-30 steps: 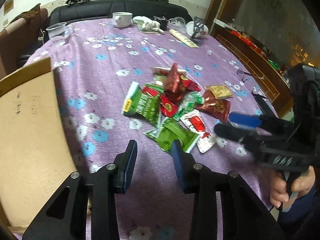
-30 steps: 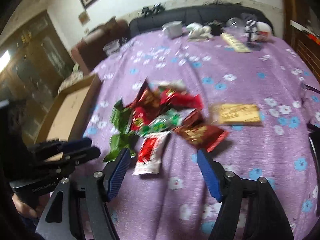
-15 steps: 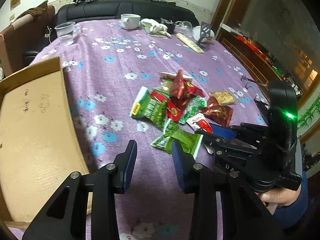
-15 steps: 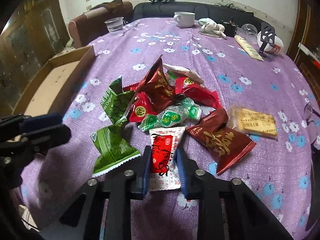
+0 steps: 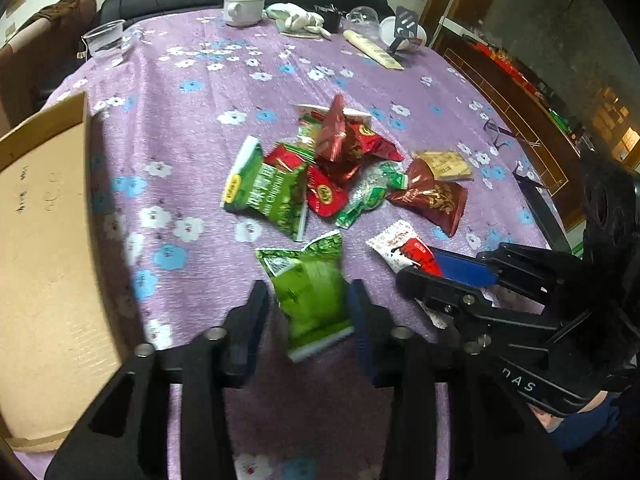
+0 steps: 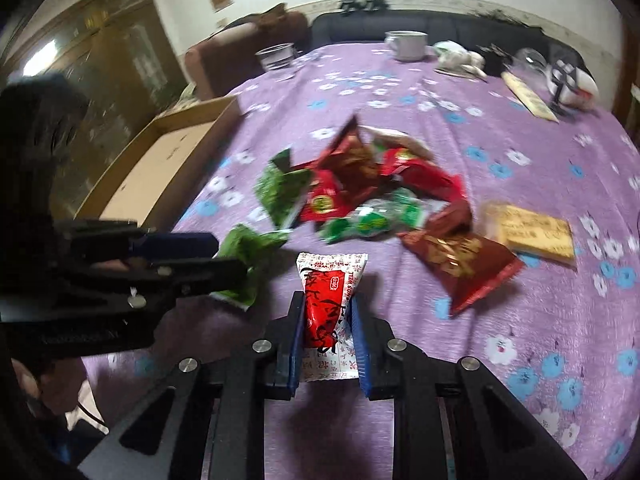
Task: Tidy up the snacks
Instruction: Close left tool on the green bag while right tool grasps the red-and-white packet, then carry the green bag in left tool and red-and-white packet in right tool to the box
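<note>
A pile of snack packets (image 5: pixel 340 168) lies mid-table on the purple floral cloth. My left gripper (image 5: pixel 308 308) has its jaws around a green packet (image 5: pixel 312 288), touching it on both sides. It also shows in the right wrist view (image 6: pixel 248 256). My right gripper (image 6: pixel 326 320) is shut on a red and white packet (image 6: pixel 328 300), lifted at its near end; it shows in the left wrist view (image 5: pixel 404 248) too. A dark red packet (image 6: pixel 456 256) and a tan packet (image 6: pixel 528 232) lie to the right.
An open cardboard box (image 5: pixel 36 220) sits at the left table edge, also in the right wrist view (image 6: pixel 160 160). A white mug (image 5: pixel 244 10), a clear cup (image 5: pixel 104 38), a cloth, a bowl and glasses (image 5: pixel 500 132) stand farther back and right.
The left gripper has moved forward onto the green packet, and its jaws are wider apart than before. The right gripper has stayed shut on the red and white packet and pulled it clear of the pile.
</note>
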Demonstrator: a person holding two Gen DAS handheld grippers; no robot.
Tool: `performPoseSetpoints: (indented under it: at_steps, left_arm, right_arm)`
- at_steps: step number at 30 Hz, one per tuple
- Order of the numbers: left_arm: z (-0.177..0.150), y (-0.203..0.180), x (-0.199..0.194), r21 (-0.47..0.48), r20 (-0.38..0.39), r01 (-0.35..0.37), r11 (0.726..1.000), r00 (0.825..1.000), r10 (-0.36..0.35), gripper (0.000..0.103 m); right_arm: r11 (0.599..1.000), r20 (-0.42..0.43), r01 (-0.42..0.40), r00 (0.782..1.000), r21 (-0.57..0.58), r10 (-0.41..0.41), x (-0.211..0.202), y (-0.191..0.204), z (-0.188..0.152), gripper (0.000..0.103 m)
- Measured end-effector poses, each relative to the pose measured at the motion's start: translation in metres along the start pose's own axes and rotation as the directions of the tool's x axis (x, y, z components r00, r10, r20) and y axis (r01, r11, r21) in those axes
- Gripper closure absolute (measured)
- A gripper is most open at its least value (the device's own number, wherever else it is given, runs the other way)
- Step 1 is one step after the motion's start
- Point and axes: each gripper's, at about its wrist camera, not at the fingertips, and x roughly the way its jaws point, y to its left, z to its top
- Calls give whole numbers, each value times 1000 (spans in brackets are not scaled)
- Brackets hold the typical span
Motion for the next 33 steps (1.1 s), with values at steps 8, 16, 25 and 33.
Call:
performPoseSetpoints:
  at_steps: [8,16,25,33]
  left_arm:
    - [-1,-11,13,43,45,-42,998,998,40,66]
    - [-2,-10,-5,55,95,-26,998,995,20,70]
    - [4,15,-41,-7,168,0,1000,986,1,70]
    - [-1,67,-71,-107,222,-37,994,973,60,70]
  right_arm:
    - [999,18,-27,999,34,26,0,-9,0,81]
    - [999,40,-18,999,43,16,-6,-8,2,81]
    - [1000,57,-15,998,17,14,-22,13,11,81]
    - [997,55,-67,996,-47,69,-24,55,37,81]
